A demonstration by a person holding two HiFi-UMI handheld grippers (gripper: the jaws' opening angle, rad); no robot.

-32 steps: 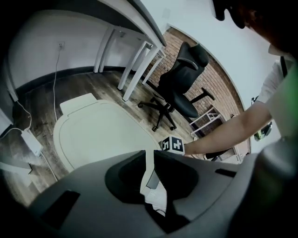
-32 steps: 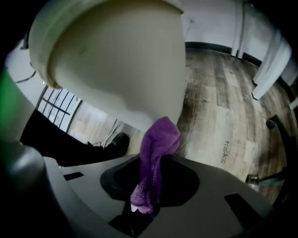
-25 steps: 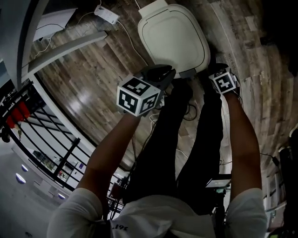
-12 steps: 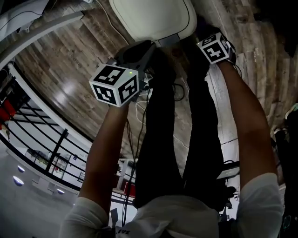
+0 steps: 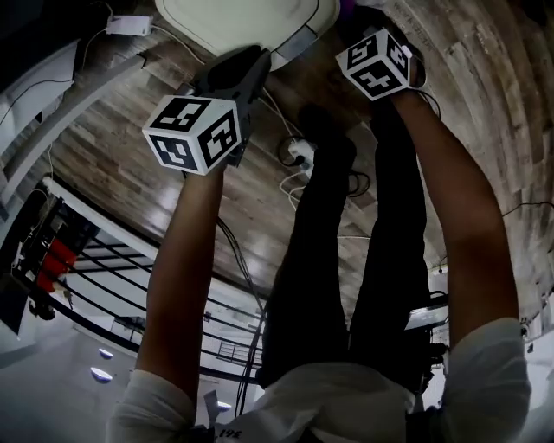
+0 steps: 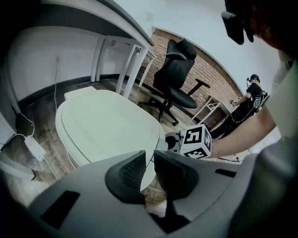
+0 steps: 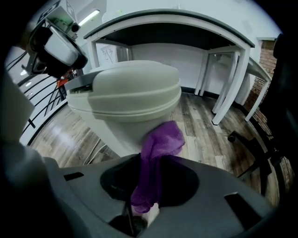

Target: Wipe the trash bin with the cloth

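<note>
The pale trash bin (image 5: 242, 19) stands on the wood floor, its domed lid (image 6: 102, 125) shut. My left gripper (image 6: 150, 160) hovers just above the lid's near edge, jaws nearly together with nothing between them; in the head view the left gripper (image 5: 247, 65) shows under its marker cube (image 5: 192, 131). My right gripper (image 7: 151, 172) is shut on a purple cloth (image 7: 158, 148), which hangs forward and touches the bin's side wall (image 7: 116, 132) below the lid. The right gripper's marker cube (image 5: 374, 62) sits right of the bin; its jaws are hidden in the head view.
A black office chair (image 6: 177, 83) and white desk legs (image 6: 132, 69) stand behind the bin. A power strip (image 5: 130, 23) and coiled cables (image 5: 299, 156) lie on the floor. My own legs (image 5: 346, 260) stand close by, and a black railing (image 5: 130, 285) runs on the left.
The head view has swung, so the bin has slid to the picture's top edge. Both grippers have stayed by the bin's near side, the left one shifting left.
</note>
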